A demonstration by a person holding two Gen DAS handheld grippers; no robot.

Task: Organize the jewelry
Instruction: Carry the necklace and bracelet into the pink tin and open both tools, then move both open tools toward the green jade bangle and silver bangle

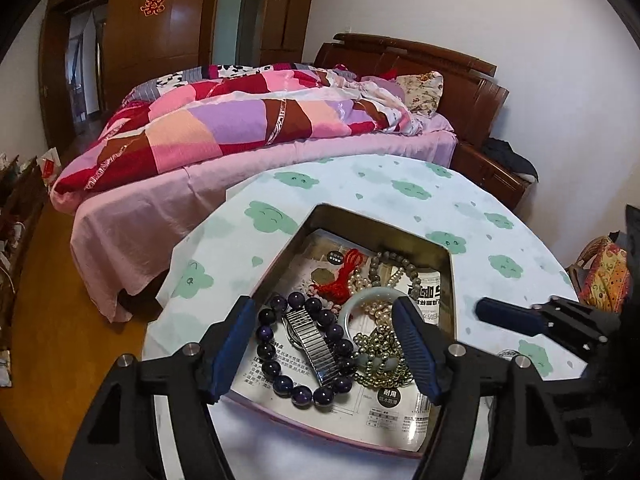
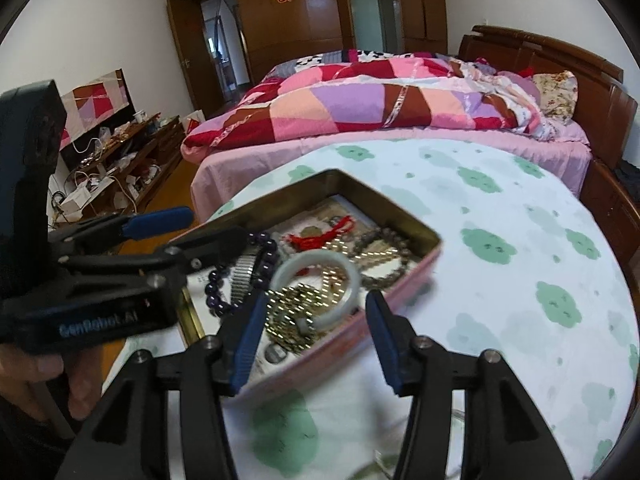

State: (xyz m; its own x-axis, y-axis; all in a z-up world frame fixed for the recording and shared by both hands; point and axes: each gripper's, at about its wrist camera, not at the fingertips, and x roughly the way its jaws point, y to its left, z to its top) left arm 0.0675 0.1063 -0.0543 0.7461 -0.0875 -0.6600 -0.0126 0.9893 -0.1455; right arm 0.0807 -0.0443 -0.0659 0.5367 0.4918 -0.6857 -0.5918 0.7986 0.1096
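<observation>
A shallow metal tin (image 1: pixel 376 222) (image 2: pixel 396 210) sits on a round table and holds tangled jewelry. Inside lie a dark purple bead bracelet (image 1: pixel 280 380) (image 2: pixel 214 300), a metal stretch watch band (image 1: pixel 312 340) (image 2: pixel 242 276), a pale jade bangle (image 1: pixel 354 300) (image 2: pixel 308 260), a gold bead chain (image 1: pixel 380 344) (image 2: pixel 292 312), a red knotted cord (image 1: pixel 344 276) (image 2: pixel 320 236), a grey bead bracelet (image 1: pixel 400 268) (image 2: pixel 380 240) and pearls (image 1: pixel 360 280). My left gripper (image 1: pixel 324 348) (image 2: pixel 192 226) is open and empty over the tin's near part. My right gripper (image 2: pixel 316 340) is open and empty by the tin's near right corner; one of its fingers (image 1: pixel 504 314) shows in the left view.
The table wears a white cloth with green clouds (image 1: pixel 380 184) (image 2: pixel 520 240). A bed with a pink patchwork quilt (image 1: pixel 240 120) (image 2: pixel 380 108) stands just behind it. A cluttered low cabinet (image 2: pixel 112 168) lines the left wall. A bag (image 1: pixel 604 268) sits to the right.
</observation>
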